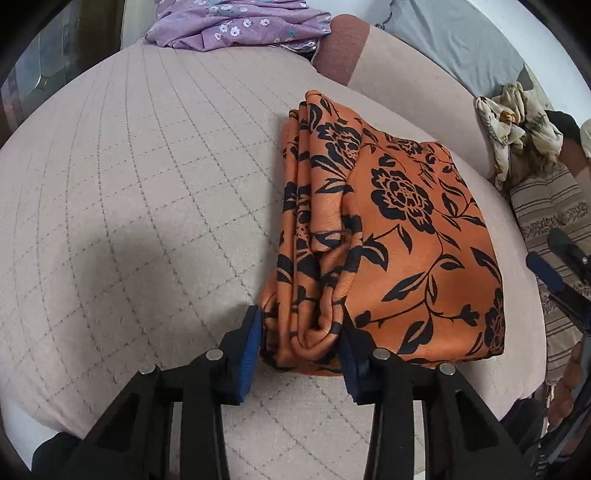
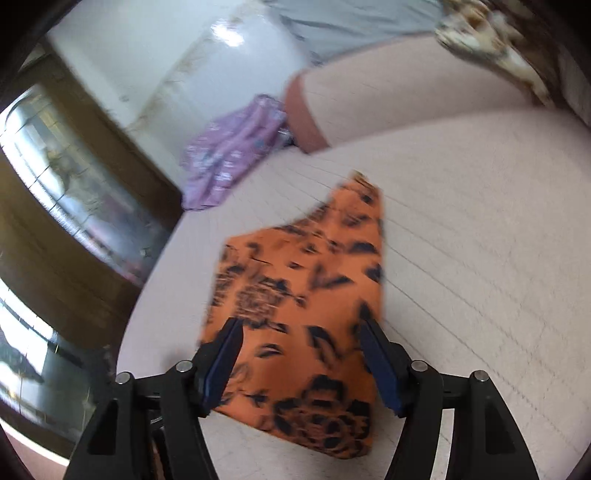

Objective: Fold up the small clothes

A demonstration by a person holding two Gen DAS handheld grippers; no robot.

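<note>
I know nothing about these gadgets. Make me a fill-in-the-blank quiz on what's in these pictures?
1. The folded cloth is orange with ____ flowers.
2. The left gripper pinches the cloth's bunched ____.
3. The right gripper has its jaws ____, gripping nothing.
4. The crumpled garment beyond the cloth is ____.

Missing words: black; edge; open; purple

Bare quilted cushion (image 1: pixel 129 192) left of the orange cloth (image 1: pixel 399 229); purple garment (image 1: pixel 236 26) far behind.

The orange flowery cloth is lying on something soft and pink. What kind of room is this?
Probably a bedroom at home. The orange cloth lies folded on a quilted pink cover like a bed's, a pillow sits behind it, and more clothes, like a purple floral garment, wait nearby.
</note>
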